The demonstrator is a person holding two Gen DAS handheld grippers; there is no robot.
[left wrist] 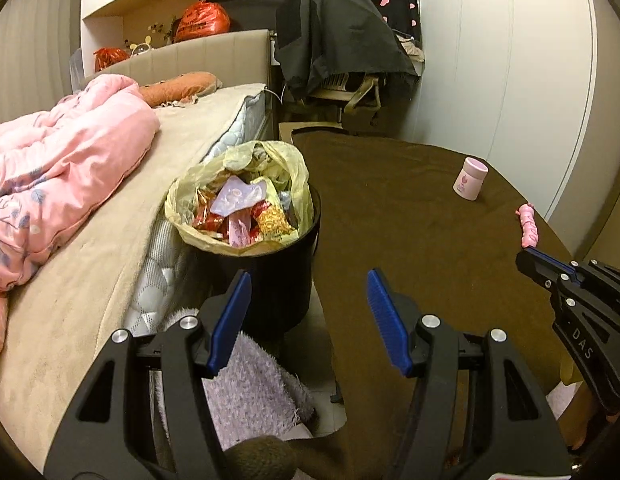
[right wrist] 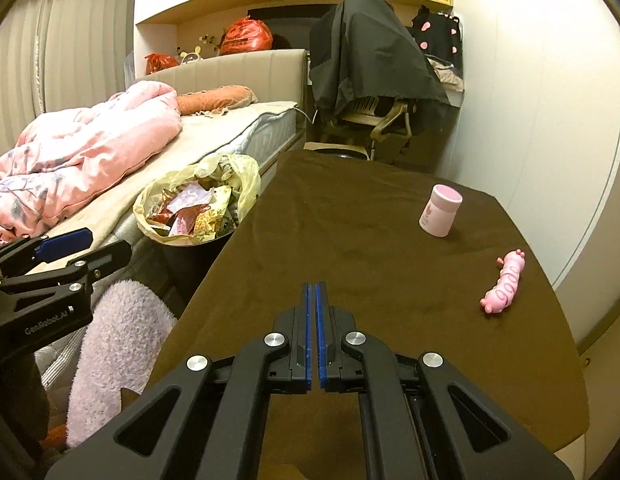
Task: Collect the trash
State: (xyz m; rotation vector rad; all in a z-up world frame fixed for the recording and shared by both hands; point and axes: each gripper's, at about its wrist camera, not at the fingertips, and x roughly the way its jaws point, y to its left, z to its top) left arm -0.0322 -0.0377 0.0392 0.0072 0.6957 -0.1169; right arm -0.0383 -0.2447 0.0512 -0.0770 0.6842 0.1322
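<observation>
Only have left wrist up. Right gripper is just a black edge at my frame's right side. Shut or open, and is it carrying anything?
Observer: The right gripper is shut, blue pads nearly together, nothing between them.
Operator: Pink thing at my table edge is cut off. What is it?
Observer: A pink caterpillar-like toy, lying whole on the brown tablecloth, apart from the pink jar.
Operator: What's directly under the right gripper?
Observer: Bare tablecloth only; the trash bin sits off the table's left edge, beside the bed.
</observation>
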